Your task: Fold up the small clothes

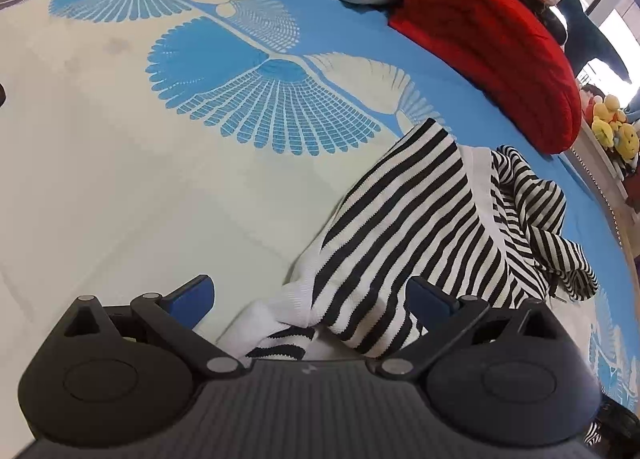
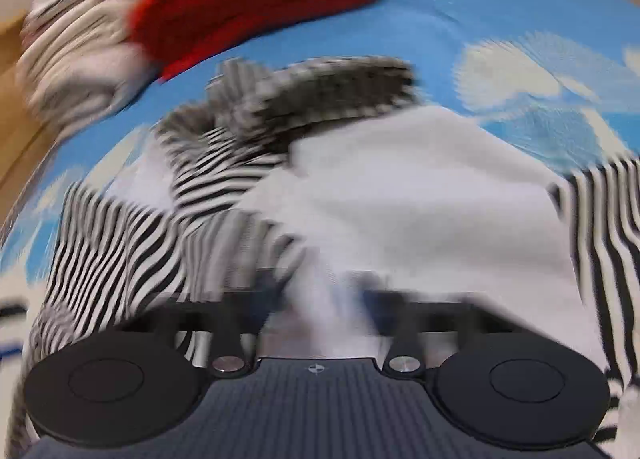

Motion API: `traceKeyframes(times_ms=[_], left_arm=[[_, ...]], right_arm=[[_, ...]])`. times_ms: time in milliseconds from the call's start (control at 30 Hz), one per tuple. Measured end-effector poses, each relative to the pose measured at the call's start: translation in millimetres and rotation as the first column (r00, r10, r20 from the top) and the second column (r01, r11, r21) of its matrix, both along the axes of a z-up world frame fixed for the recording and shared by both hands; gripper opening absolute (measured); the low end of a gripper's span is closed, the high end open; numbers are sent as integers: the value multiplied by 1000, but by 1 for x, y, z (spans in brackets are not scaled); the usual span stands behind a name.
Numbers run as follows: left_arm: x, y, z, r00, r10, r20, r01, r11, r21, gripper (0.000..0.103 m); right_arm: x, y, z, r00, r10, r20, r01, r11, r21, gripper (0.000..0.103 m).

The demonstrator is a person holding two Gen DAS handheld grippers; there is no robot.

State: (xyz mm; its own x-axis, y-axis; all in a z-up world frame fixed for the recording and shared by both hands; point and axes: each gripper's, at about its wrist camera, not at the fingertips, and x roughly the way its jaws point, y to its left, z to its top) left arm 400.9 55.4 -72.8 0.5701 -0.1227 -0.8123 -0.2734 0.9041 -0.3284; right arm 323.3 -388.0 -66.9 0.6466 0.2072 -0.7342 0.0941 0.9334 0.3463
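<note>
No writing shows: nearest, the left gripper (image 1: 310, 299) hovers wide open and empty over the black-and-white striped knit garment (image 1: 420, 227), whose length runs away rightward across the blue fan-patterned bed cover (image 1: 160, 179), while the right gripper (image 2: 320, 295) pinches its white fabric, the red knitted cushion (image 1: 492, 55) beyond.

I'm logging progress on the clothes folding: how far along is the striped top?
Early. Nothing looks folded yet: the striped garment lies rumpled on the blue patterned bedspread, one part bunched at its far side. In hand: the right gripper is shut on its white fabric, though that view is blurred. The left gripper is open over the near hem. All folds remain.
</note>
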Motion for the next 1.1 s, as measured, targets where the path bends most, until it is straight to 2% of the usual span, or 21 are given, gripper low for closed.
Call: traceKeyframes(times_ms=[67,167,267,333,400,467,500,533,600,700,767,800,833,867,900,967,1033,1067,1100], left_arm=[[-1,0,2,1000,1,10,-1,1000,8,102],[-3,1,4,1000,10,24,-11,1000,10,102],[-4,-1,4,1000,10,27,-11,999,30,102],[-4,-1,4,1000,12,24,-13,999,43,102],[-6,0,6,999,34,42,-36,997,62,102],[-11,0,17,992,56,117,-69,991,117,102],[-13,0,23,987,44,152,-65,988,138,102],[-12,-1,30,983,26,183,-55,987,151,102],[-1,-5,41,972,-20,236,-23,984,179,102],[37,-23,43,965,-97,243,40,972,231,102],[68,-32,29,957,-175,232,117,963,243,102],[86,-37,17,953,-222,205,166,952,257,102],[100,-41,6,960,-230,157,180,943,279,101],[113,-43,-6,968,-222,115,180,938,295,100],[123,-41,-15,972,-216,92,182,940,288,100],[143,-35,-31,983,-175,54,154,951,267,101],[154,-29,-38,993,-99,69,75,954,290,103],[158,-28,-40,994,-84,69,58,949,309,103],[162,-27,-41,995,-71,71,44,945,324,103]], right_arm=[[-6,9,11,999,10,33,-9,999,-36,4],[-13,13,46,987,34,158,-23,997,-72,4],[-12,7,69,979,33,200,-17,997,-80,4],[-6,0,65,986,26,164,-9,995,-101,4],[2,-5,44,996,-8,93,21,989,-144,4],[6,-13,15,998,-53,21,55,985,-164,8],[10,-17,3,998,-59,-2,58,988,-143,17],[8,-22,-3,997,-75,0,75,990,-120,30],[-6,-31,7,991,-120,66,125,990,-73,49],[-33,-44,32,979,-130,157,135,991,-24,52],[-47,-47,43,978,-85,189,87,996,1,52],[-53,-47,45,978,-52,204,51,999,10,46],[-56,-45,45,978,-5,208,3,1000,10,21],[-55,-38,43,978,54,203,-54,999,-4,9],[-53,-28,40,976,109,190,-103,994,-38,5],[-49,-8,30,967,190,172,-172,979,-113,5],[-36,1,9,971,218,102,-202,969,-146,6],[-27,4,-7,977,212,22,-205,965,-160,5],[-26,3,-15,975,218,39,-210,967,-141,5]])
